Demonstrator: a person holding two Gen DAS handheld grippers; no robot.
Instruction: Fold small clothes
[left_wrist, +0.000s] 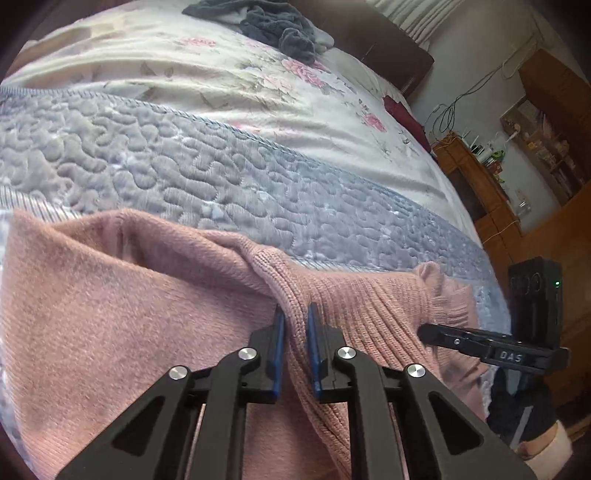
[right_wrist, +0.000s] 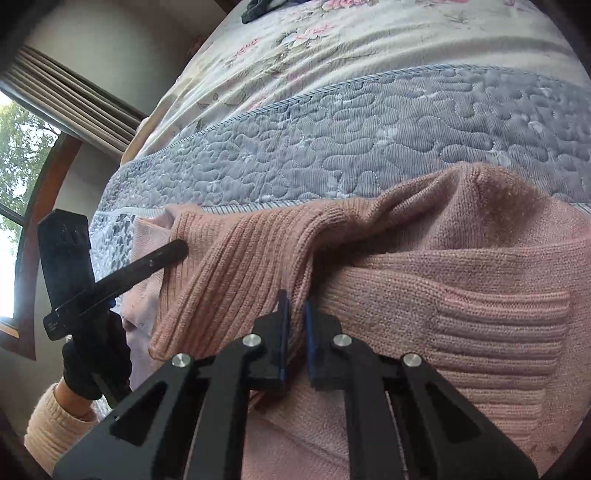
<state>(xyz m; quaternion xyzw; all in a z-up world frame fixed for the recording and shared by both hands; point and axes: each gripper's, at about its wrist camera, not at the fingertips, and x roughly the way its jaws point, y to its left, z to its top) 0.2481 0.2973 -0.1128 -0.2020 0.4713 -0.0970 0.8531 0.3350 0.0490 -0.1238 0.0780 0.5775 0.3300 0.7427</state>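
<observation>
A pink knitted sweater (left_wrist: 110, 295) lies bunched on the near part of the bed, with ribbed bands (right_wrist: 229, 280) showing. My left gripper (left_wrist: 295, 314) is shut on a ribbed fold that runs up between its blue pads (left_wrist: 277, 332). My right gripper (right_wrist: 295, 299) is likewise shut on a fold of the same sweater (right_wrist: 461, 258). In the left wrist view the right gripper (left_wrist: 424, 329) reaches into the sweater's right edge. The left gripper (right_wrist: 183, 246) shows edge-on at the sweater's left edge in the right wrist view, held by a black-gloved hand (right_wrist: 96, 362).
The bed has a quilted grey-blue band (left_wrist: 221, 177) and a floral cover (left_wrist: 221, 81) beyond it. A heap of dark grey clothes (left_wrist: 273, 26) lies at the far end. Wooden furniture (left_wrist: 480, 192) stands right of the bed. A window (right_wrist: 14, 166) is on its left.
</observation>
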